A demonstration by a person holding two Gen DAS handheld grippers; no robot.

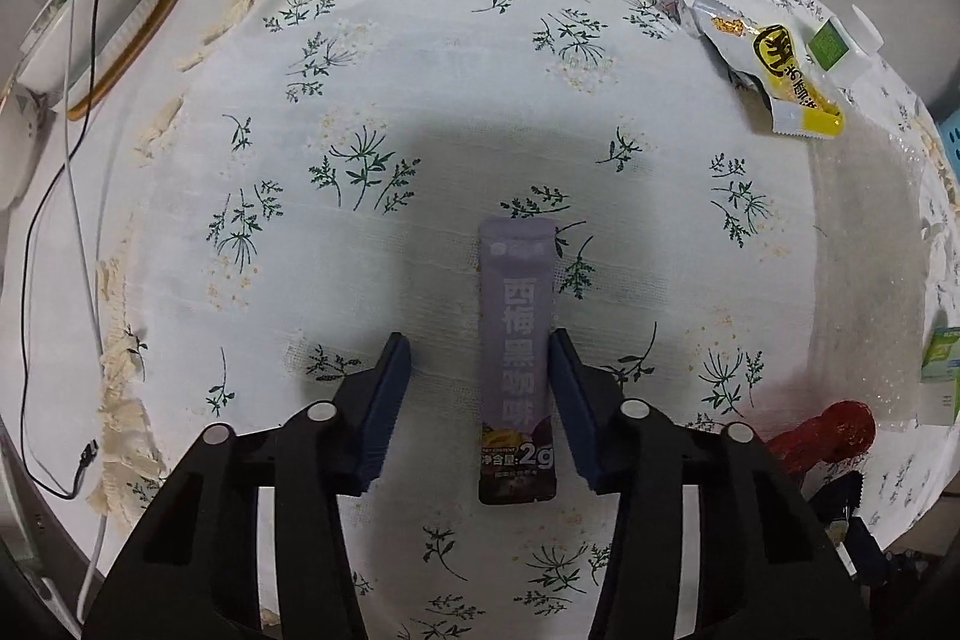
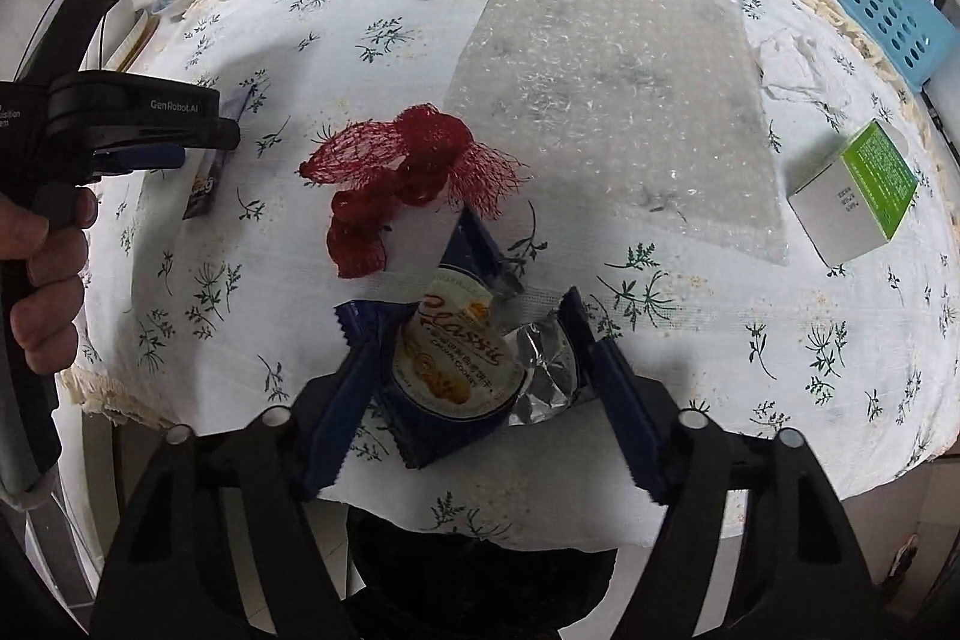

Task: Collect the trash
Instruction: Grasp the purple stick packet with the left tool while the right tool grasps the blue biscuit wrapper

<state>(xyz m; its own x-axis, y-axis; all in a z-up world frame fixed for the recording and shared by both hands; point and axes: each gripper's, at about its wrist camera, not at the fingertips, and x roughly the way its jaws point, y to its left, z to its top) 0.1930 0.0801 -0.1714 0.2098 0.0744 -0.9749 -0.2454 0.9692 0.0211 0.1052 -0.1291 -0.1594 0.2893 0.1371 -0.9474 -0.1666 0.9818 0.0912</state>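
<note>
While left tongs (image 1: 480, 358) straddle purple sachet (image 1: 517, 364), ungripped; right tongs (image 2: 474, 334) straddle cookie wrapper (image 2: 456, 370), ungripped

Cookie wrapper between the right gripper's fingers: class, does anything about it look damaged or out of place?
Yes. The blue cookie wrapper is torn open, its silver lining crumpled and exposed on one side. It lies skewed on the floral tablecloth, straddled by the right gripper.
</note>
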